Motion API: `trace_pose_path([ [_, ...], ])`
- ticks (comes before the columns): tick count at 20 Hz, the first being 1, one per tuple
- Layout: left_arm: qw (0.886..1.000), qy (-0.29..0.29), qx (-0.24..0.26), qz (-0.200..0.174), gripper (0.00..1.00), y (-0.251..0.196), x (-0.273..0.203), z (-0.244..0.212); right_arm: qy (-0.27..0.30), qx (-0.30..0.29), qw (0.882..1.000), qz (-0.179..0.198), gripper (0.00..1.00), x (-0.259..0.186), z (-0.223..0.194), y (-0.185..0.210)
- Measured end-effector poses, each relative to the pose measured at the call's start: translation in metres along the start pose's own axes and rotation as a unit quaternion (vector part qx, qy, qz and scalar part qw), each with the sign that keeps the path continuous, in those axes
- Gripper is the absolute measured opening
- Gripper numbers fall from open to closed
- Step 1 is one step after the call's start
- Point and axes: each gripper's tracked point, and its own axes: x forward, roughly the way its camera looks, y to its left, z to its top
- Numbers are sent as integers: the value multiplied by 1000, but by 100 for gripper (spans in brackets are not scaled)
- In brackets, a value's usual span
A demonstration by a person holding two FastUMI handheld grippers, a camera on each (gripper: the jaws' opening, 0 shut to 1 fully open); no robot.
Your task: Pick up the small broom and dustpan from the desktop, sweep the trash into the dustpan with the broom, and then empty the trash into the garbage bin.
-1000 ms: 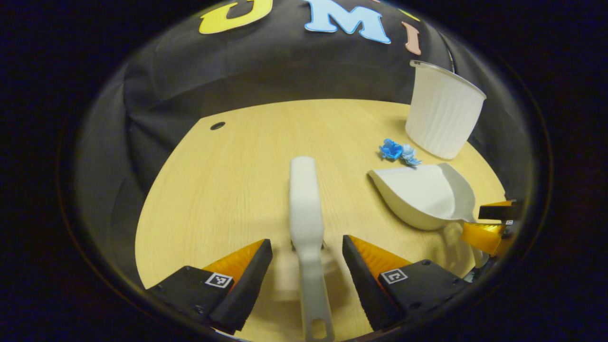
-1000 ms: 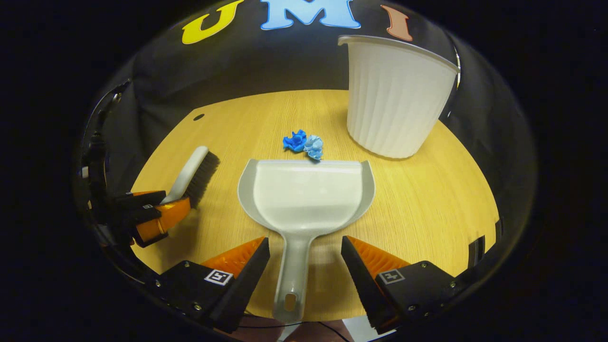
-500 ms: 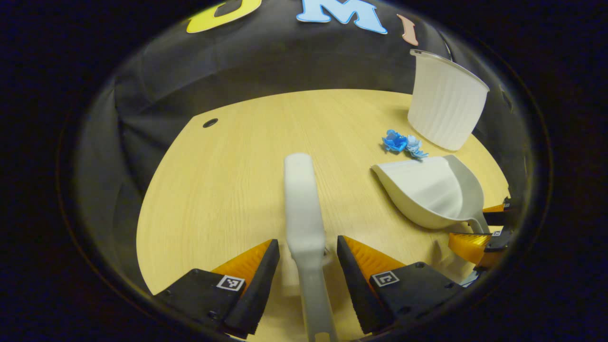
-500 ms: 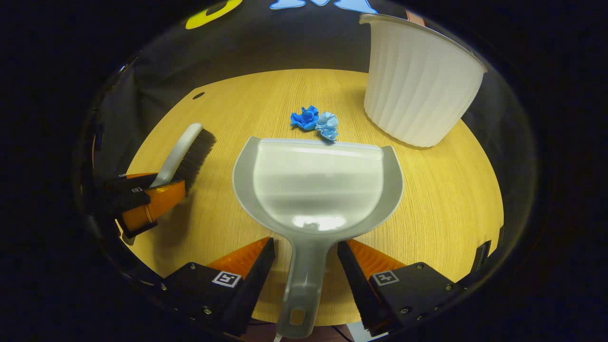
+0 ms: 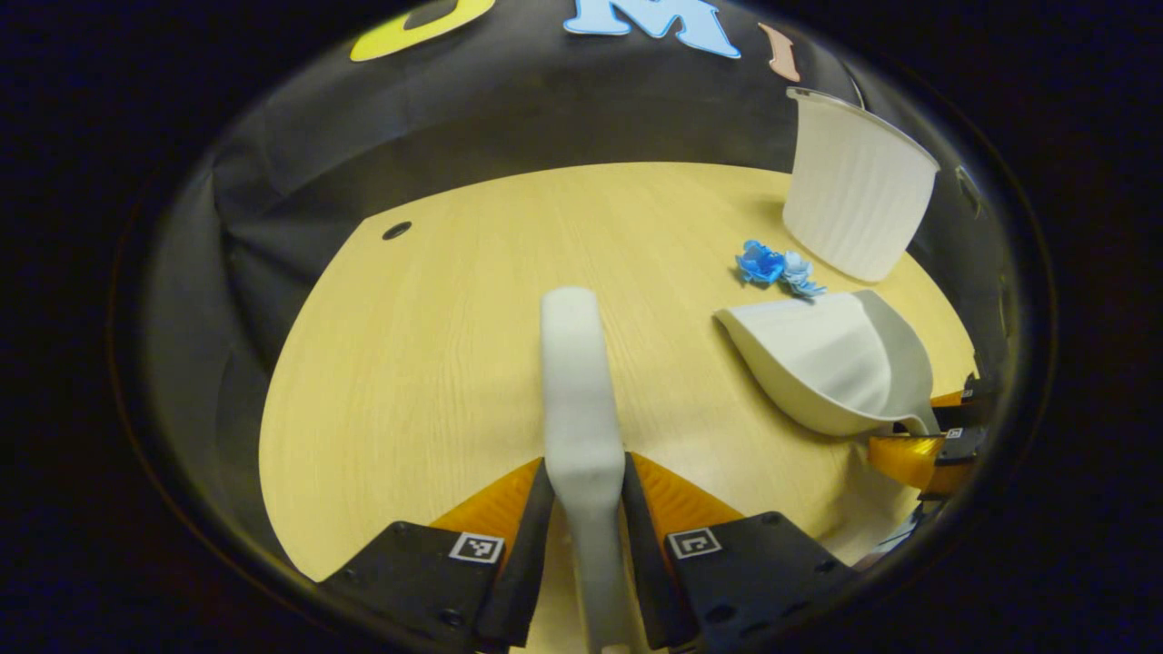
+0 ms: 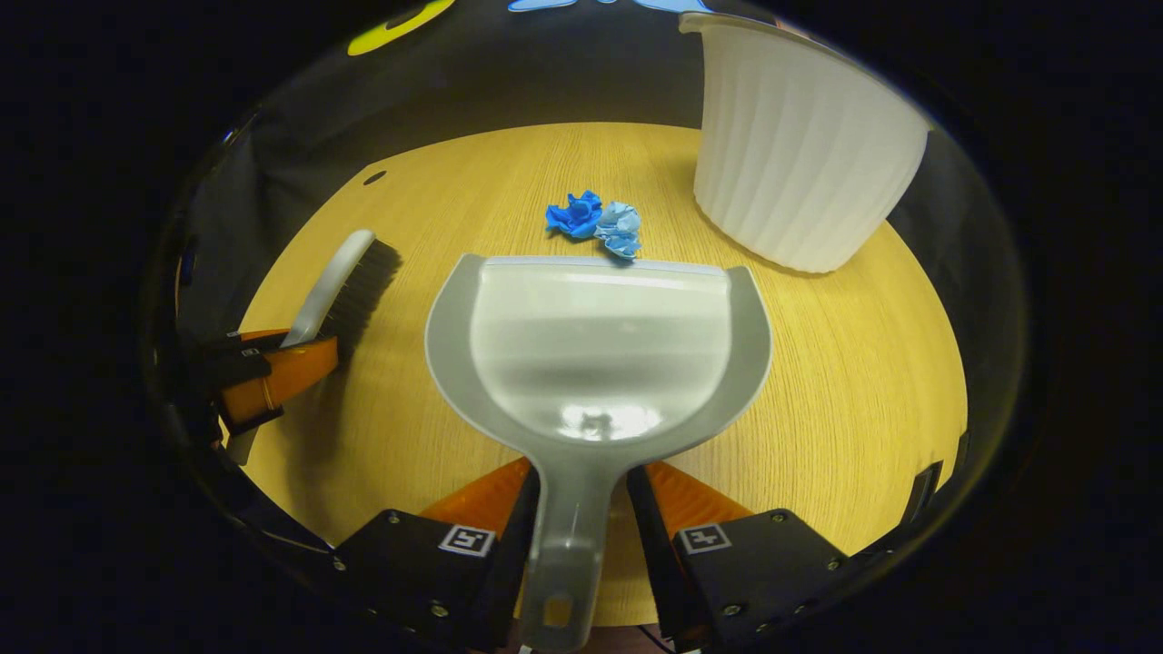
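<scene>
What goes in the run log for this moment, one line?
left tongs: shut on broom | right tongs: shut on dustpan | trash: at dustpan lip, unswept | bin: upright

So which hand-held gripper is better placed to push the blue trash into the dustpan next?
The left hand-held gripper: it is shut on the broom. The right hand-held gripper grips the dustpan, whose lip already sits beside the blue trash, so it probably just steadies it.
</scene>
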Motion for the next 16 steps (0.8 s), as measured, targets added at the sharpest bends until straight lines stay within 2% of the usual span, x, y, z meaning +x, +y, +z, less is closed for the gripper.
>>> trace_pose_path([
  [1, 1000, 0, 0, -1, 53, 0, -1, -1, 0, -3, 1000, 1, 53, 1, 0, 0],
  [2, 1000, 0, 0, -1, 54, 0, -2, 0, 0, -6, 1000, 4, 52, 0, 0, 1],
  [3, 1000, -1, 1, -4, 51, -1, 0, 1, 2, -6, 1000, -1, 52, 1, 0, -1],
  [4, 1000, 0, 0, -2, 48, -2, 0, -1, -2, -8, 1000, -2, 38, 2, 3, -1],
  [7, 1000, 2, 3, -3, 43, -1, -2, 0, 1, -13, 1000, 1, 37, 0, 0, -4],
  [8, 1000, 2, 4, -3, 46, -2, -2, 2, 1, -15, 1000, 0, 37, -2, 2, -5],
  [10, 1000, 3, 5, -2, 45, -1, -1, 2, 1, -14, 1000, 1, 33, -4, 1, -5],
  [13, 1000, 6, 5, -7, 43, -2, 1, 4, -1, -21, 1000, 2, 33, -3, 1, -9],
  [16, 1000, 10, 9, -14, 46, -2, 4, 12, 0, -34, 999, 8, 33, -4, 0, -15],
])
